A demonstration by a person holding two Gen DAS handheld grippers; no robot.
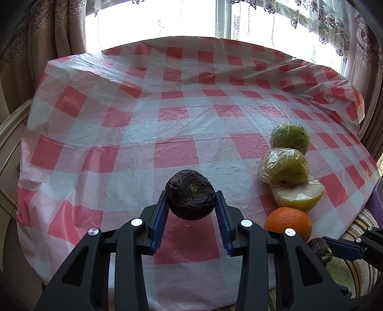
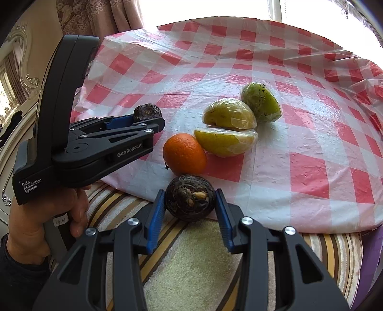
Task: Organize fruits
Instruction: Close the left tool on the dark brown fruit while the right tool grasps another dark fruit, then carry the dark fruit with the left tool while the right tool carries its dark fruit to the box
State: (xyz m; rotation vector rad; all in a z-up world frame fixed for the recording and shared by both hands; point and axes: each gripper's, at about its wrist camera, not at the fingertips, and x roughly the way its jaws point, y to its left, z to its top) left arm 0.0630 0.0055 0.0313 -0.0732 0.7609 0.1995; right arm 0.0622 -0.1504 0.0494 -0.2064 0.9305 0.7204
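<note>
My left gripper (image 1: 190,203) is shut on a dark brown wrinkled fruit (image 1: 190,194) and holds it above the near part of the red-checked table (image 1: 167,124). My right gripper (image 2: 190,204) is shut on a second dark brown fruit (image 2: 190,201) just off the table's near edge. In the right wrist view the left gripper (image 2: 153,117) holds its dark fruit (image 2: 146,112) at the left. An orange (image 2: 184,154) lies near the table edge; it also shows in the left wrist view (image 1: 288,222). Three plastic-wrapped green pear pieces lie in a row beyond it (image 2: 228,114), (image 2: 225,141), (image 2: 261,101).
A striped cushion (image 2: 191,263) lies below the table's near edge. Curtains and a bright window (image 1: 167,21) stand behind the table. A person's hand (image 2: 47,208) holds the left gripper's handle. The tablecloth (image 2: 311,71) is crumpled at the far right.
</note>
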